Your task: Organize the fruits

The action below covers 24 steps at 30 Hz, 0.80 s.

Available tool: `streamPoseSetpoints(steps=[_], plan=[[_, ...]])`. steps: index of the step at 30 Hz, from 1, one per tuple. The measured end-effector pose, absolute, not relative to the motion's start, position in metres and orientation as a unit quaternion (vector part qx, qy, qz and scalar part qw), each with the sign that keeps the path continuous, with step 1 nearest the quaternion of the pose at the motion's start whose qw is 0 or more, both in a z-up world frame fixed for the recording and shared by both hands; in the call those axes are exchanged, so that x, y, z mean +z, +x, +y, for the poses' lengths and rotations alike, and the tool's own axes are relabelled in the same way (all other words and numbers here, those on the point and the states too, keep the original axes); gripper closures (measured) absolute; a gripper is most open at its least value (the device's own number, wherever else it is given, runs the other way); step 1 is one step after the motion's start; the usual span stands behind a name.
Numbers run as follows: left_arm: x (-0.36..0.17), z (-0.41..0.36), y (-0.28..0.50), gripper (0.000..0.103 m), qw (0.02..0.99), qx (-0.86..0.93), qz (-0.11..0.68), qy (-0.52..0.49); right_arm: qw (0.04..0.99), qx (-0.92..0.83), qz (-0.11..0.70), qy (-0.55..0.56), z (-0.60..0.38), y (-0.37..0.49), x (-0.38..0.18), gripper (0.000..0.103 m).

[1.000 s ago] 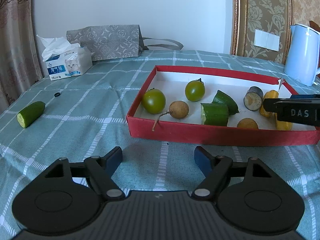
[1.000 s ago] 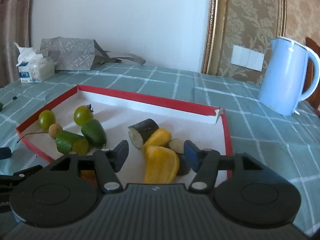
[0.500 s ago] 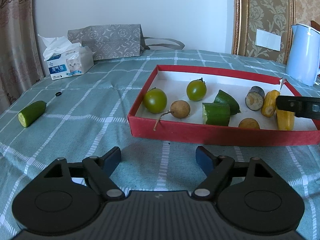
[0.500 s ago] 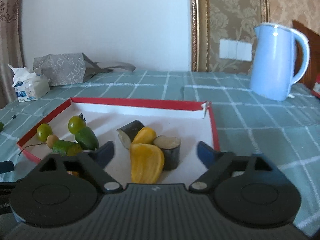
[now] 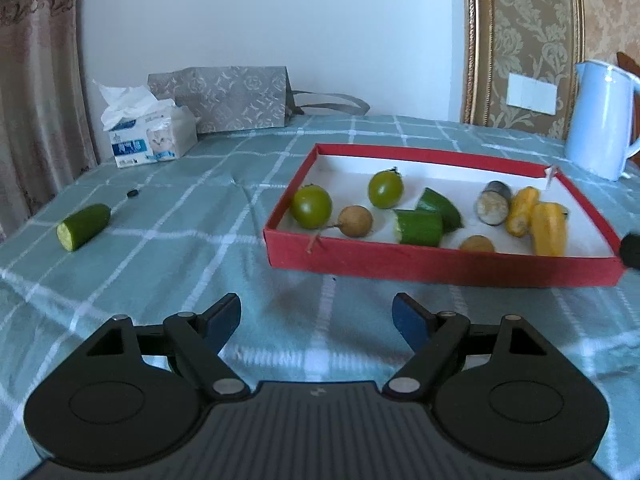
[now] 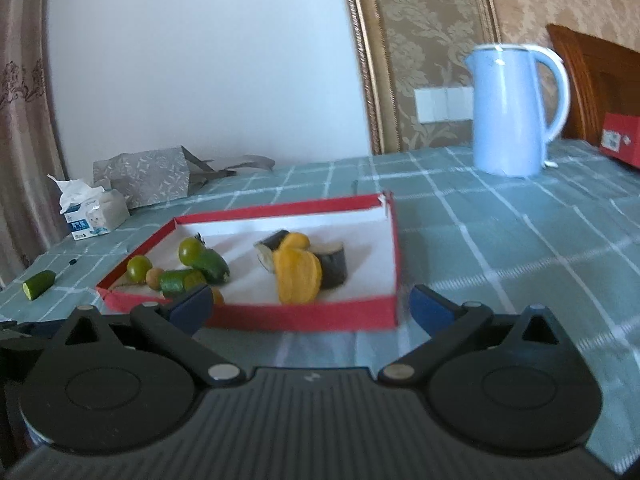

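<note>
2 green tomatoes [image 5: 311, 207], 3 cucumber pcs [image 5: 418, 227], 2 longans [image 5: 355, 221].

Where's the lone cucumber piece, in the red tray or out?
Out. The cucumber piece lies on the checked tablecloth, well apart from the red tray.

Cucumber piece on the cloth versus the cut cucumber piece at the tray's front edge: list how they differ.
The cucumber piece on the cloth lies alone on the tablecloth, outside the red tray; the tray cucumber piece lies inside it, touching another green piece. The cloth piece looks longer with one rounded end; the tray piece looks stubbier. Both are dark green with a pale cut face turned left.
</note>
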<state>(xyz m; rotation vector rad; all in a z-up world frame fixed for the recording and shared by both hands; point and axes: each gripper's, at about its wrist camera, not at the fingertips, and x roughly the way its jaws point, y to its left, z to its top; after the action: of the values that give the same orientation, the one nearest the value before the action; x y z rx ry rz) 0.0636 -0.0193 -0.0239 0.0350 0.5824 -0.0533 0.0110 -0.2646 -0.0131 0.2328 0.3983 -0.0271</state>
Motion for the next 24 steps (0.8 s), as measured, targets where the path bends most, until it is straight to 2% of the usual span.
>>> streamPoseSetpoints(steps=[24], plan=[[0.001, -0.051, -0.021, 0.017, 0.961, -0.079, 0.265, 0.010, 0.969, -0.002, 0.211, 0.127, -0.263, -0.041, -0.030, 0.000]])
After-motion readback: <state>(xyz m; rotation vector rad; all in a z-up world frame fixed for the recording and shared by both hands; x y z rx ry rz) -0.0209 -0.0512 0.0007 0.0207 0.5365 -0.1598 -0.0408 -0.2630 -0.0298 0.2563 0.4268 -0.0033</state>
